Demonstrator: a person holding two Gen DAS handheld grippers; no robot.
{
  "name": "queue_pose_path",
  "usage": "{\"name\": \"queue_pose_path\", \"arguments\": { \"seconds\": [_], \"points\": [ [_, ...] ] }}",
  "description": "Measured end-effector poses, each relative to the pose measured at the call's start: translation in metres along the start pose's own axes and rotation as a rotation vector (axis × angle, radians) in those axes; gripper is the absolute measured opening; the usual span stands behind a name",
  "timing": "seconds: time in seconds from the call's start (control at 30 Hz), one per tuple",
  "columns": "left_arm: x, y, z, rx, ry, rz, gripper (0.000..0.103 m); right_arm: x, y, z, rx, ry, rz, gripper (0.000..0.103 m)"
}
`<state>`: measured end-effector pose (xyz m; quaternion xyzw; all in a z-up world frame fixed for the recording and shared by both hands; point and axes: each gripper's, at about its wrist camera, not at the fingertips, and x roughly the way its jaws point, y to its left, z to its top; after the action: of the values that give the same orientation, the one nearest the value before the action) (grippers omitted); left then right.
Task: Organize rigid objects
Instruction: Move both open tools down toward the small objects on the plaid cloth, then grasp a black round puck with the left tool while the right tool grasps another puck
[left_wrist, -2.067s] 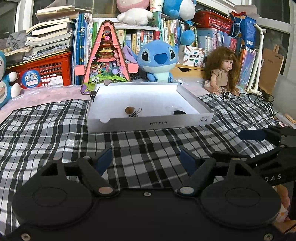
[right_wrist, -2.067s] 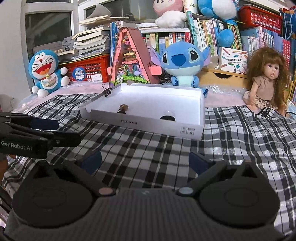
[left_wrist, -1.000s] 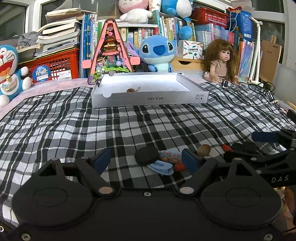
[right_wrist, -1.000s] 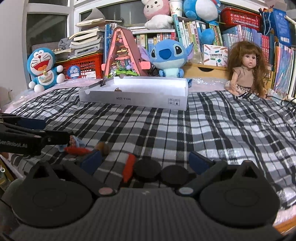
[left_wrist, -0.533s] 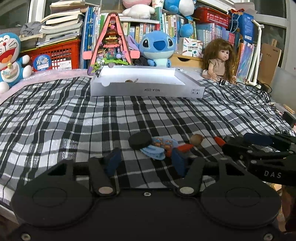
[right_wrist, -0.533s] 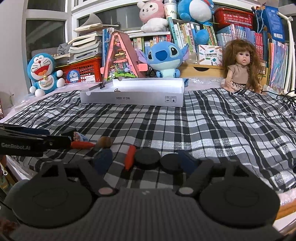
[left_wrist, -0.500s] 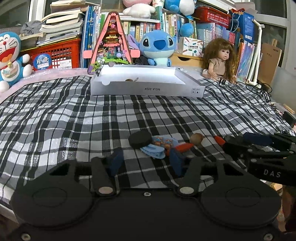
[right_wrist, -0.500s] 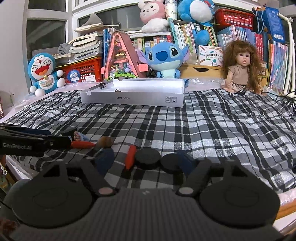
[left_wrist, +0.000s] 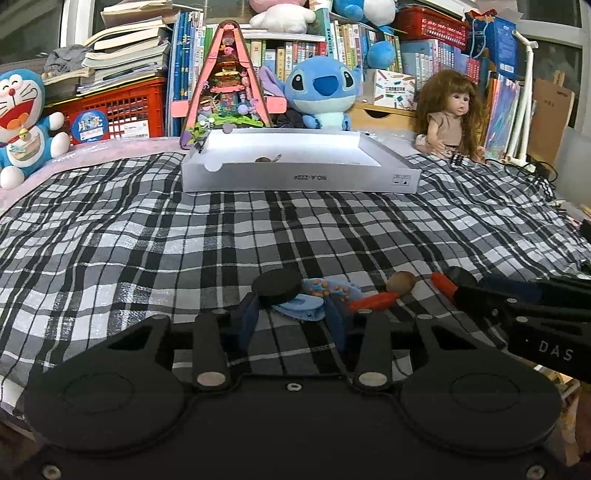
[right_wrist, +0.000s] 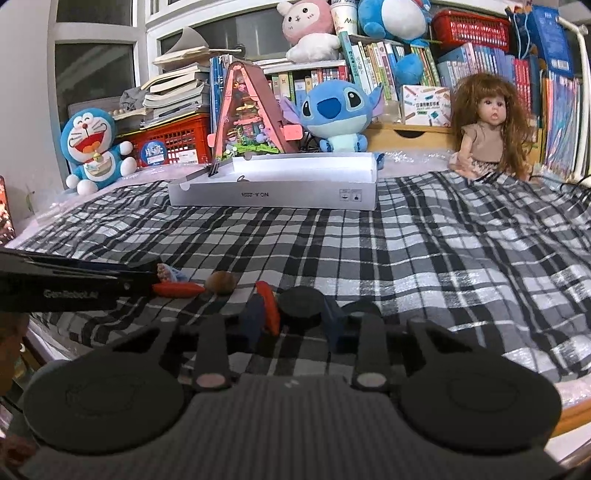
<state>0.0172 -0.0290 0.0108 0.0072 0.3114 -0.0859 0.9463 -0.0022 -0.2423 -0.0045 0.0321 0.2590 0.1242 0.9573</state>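
In the left wrist view, my left gripper (left_wrist: 291, 314) is closed around a black disc (left_wrist: 276, 287) and a light blue clip (left_wrist: 306, 308) on the checked cloth. An orange piece (left_wrist: 373, 301) and a brown ball (left_wrist: 400, 282) lie to the right. In the right wrist view, my right gripper (right_wrist: 293, 317) is closed around another black disc (right_wrist: 298, 302), with a red piece (right_wrist: 269, 302) beside its left finger. A second black disc (right_wrist: 360, 308) lies just right. The white box (left_wrist: 299, 168) stands far ahead, also in the right wrist view (right_wrist: 273, 190).
Plush toys, a doll (left_wrist: 448, 114), a pink triangular toy house (left_wrist: 227, 85), a red crate and book shelves line the back. The checked cloth (left_wrist: 147, 236) covers the table. The table's front edge is just under both grippers.
Both grippers pulled back from the box and came down low at the small objects near the front edge. Their fingers narrowed from wide open to closing around the black discs.
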Motion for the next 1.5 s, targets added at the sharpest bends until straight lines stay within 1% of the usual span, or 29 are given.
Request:
{"name": "queue_pose_path", "arguments": {
  "seconds": [0.1,0.23,0.3,0.37,0.6,0.8,0.87,0.93,1.0,1.03,1.2,1.3,1.43,1.5],
  "points": [
    [0.001,0.002,0.0,0.004,0.0,0.025,0.038,0.005,0.001,-0.001,0.024,0.017,0.028,0.037],
    [0.004,0.008,0.001,-0.006,-0.002,0.058,0.039,0.009,0.006,0.0,0.01,0.015,0.044,0.037],
    [0.005,0.012,0.002,-0.019,-0.003,0.079,0.039,0.01,0.007,0.0,0.016,0.016,0.06,0.038],
    [0.005,0.017,0.002,-0.032,-0.003,0.092,0.039,0.011,0.008,0.001,0.018,0.015,0.07,0.042],
    [0.002,0.034,0.001,-0.067,-0.01,0.161,0.04,0.008,0.005,0.005,0.031,-0.003,0.046,0.043],
    [0.002,0.045,0.003,-0.093,-0.009,0.239,0.04,0.01,-0.003,0.007,0.052,-0.001,0.02,0.044],
    [0.002,0.047,0.004,-0.107,-0.012,0.237,0.04,0.011,-0.003,0.007,0.049,-0.003,0.006,0.047],
    [0.0,0.046,0.006,-0.108,-0.026,0.216,0.04,0.012,-0.003,0.008,0.042,-0.003,-0.016,0.048],
    [-0.003,0.041,0.007,-0.095,-0.046,0.2,0.04,0.014,-0.001,0.008,0.031,-0.004,-0.035,0.053],
    [-0.005,0.038,0.007,-0.08,-0.06,0.198,0.041,0.015,-0.001,0.008,0.023,-0.005,-0.044,0.056],
    [-0.008,0.016,0.009,0.028,-0.11,0.197,0.041,0.02,0.003,0.009,-0.015,0.002,-0.079,0.056],
    [-0.001,0.007,0.011,0.076,-0.094,0.184,0.041,0.024,0.003,0.011,-0.009,0.01,-0.087,0.056],
    [0.012,0.004,0.014,0.069,-0.058,0.168,0.041,0.027,0.002,0.013,-0.003,0.01,-0.095,0.056],
    [0.016,0.004,0.015,0.068,-0.057,0.171,0.04,0.028,0.001,0.013,0.001,0.014,-0.094,0.057]
  ]
}}
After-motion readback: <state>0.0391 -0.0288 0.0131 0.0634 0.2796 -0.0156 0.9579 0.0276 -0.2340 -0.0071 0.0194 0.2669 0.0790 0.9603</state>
